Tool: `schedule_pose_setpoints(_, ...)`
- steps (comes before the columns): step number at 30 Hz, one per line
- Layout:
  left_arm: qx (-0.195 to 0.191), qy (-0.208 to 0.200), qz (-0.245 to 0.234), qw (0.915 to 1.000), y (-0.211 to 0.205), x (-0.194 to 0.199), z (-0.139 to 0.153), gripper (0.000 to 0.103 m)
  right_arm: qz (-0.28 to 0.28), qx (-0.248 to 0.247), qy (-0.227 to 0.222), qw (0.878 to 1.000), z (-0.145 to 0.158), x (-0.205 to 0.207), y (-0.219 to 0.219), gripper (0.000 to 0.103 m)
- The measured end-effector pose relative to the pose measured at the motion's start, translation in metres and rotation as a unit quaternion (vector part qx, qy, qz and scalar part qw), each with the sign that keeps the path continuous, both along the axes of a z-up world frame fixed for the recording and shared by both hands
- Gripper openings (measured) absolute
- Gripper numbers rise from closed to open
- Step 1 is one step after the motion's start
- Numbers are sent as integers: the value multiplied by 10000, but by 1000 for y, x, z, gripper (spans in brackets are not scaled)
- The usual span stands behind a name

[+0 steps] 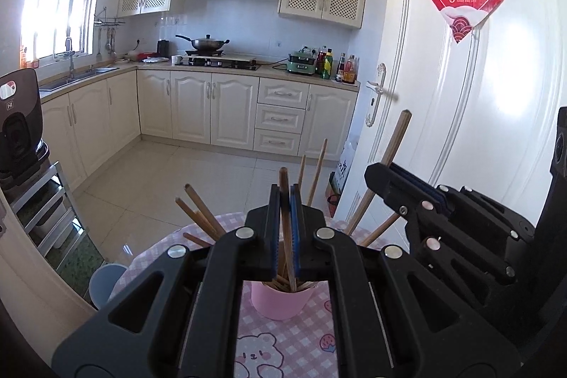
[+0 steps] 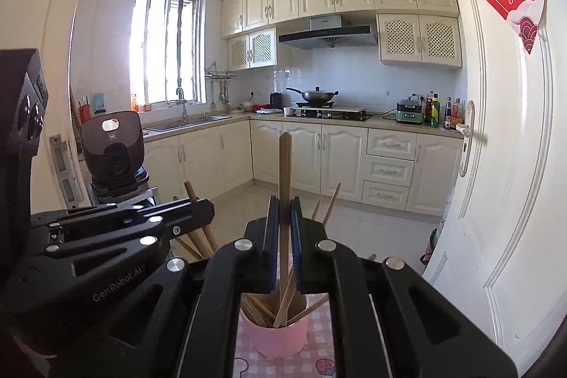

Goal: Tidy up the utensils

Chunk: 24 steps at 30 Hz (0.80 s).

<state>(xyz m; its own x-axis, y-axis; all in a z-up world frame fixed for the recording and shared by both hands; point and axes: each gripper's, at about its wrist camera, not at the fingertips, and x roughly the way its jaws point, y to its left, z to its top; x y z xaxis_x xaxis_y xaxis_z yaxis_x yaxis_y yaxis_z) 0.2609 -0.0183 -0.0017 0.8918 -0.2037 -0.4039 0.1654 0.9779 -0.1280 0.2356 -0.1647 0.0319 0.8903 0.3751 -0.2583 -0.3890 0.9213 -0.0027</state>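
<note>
Left wrist view: the left gripper has its fingers clamped on a single wooden chopstick, which stands nearly upright with its lower end down inside the pink cup. The cup sits on the surface, covered by a pink checked cloth printed with bears and strawberries, and more chopsticks fan out of it to both sides. At the right of this view the right gripper pinches another chopstick that slants up toward the white door. In the right wrist view, that gripper's fingers are pressed together on its chopstick, which rises straight above the cup; whether its lower tip reaches the cup's bottom cannot be told
</note>
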Motion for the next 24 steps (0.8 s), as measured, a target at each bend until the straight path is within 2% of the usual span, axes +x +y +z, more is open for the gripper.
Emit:
schedule_pose_setpoints(3,18,133,-34,9999,-1,1,-6,6,4,40,87,10000,0,-1,-2,5)
schedule_pose_setpoints(10,117,115,-65,9998,-3,-11,-4,7,6,110,255,9996,2,-2,-6,7)
schedule_pose_setpoints(14,108,88,-43,9999,-2,-19,0,8,-17,159,255,9995,5,-7,-8,20)
schedule_pose_setpoints(15,103,100,-40,9999,-2,-20,1,12,-31,158,237,9996,5,-9,-9,21)
schedule_pose_setpoints(17,129,76,45,9999,-1,-24,3,25,-15,184,224,9996,8,-14,-11,22)
schedule_pose_setpoints(18,140,20,74,9999,0,-29,4,40,-19,204,218,9996,9,-16,-12,22)
schedule_pose_setpoints(19,170,-54,136,9997,1,-34,6,45,-34,221,197,9996,10,-19,-13,23)
schedule_pose_setpoints(22,388,-255,272,9986,1,-51,10,47,-25,274,180,9995,12,-29,-17,24)
schedule_pose_setpoints(24,447,-362,314,9978,2,-64,12,54,-14,291,158,9995,12,-37,-18,26)
